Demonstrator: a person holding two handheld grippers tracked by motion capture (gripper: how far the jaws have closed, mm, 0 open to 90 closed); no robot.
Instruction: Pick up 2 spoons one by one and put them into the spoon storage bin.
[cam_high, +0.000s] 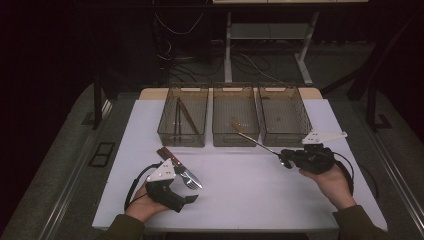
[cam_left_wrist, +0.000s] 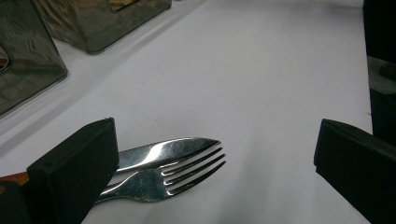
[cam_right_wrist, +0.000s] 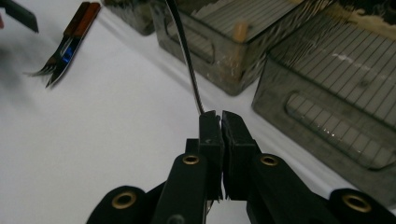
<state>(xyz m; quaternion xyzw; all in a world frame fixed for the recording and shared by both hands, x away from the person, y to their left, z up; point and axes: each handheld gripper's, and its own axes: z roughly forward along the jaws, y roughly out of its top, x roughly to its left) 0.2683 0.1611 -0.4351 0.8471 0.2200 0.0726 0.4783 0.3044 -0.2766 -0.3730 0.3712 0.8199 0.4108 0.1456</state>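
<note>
White covered the table (cam_high: 240, 200), and three smoky translucent bins stood in a row along its far edge. The right gripper (cam_high: 287, 159) sat at the right side of the table, just near of the bins, with its jaws pressed together on a thin metal utensil (cam_high: 256, 142). Its end was hidden between the pads (cam_right_wrist: 211, 135), so I could not tell what kind of utensil it was. From the jaws the bright handle slanted up and to the far left, and in the high view its tip lay over the near wall of the middle bin (cam_high: 235, 116). In the right gripper view the same handle (cam_right_wrist: 184, 51) ran up past that bin's corner.

The left gripper (cam_high: 189, 199) rested at the near left of the table, its jaws wide apart and holding nothing. Just beyond it a knife (cam_left_wrist: 163, 151) and a fork (cam_left_wrist: 182, 175) lay side by side on the white surface, touching, their wooden handles pointing toward the far left. In the left gripper view the knife blade and the fork tines showed beside the left jaw, partly behind it. The left bin (cam_high: 183, 115) held several long dark pieces, the middle bin a small pale piece, and the right bin (cam_high: 285, 114) looked nearly bare.
</note>
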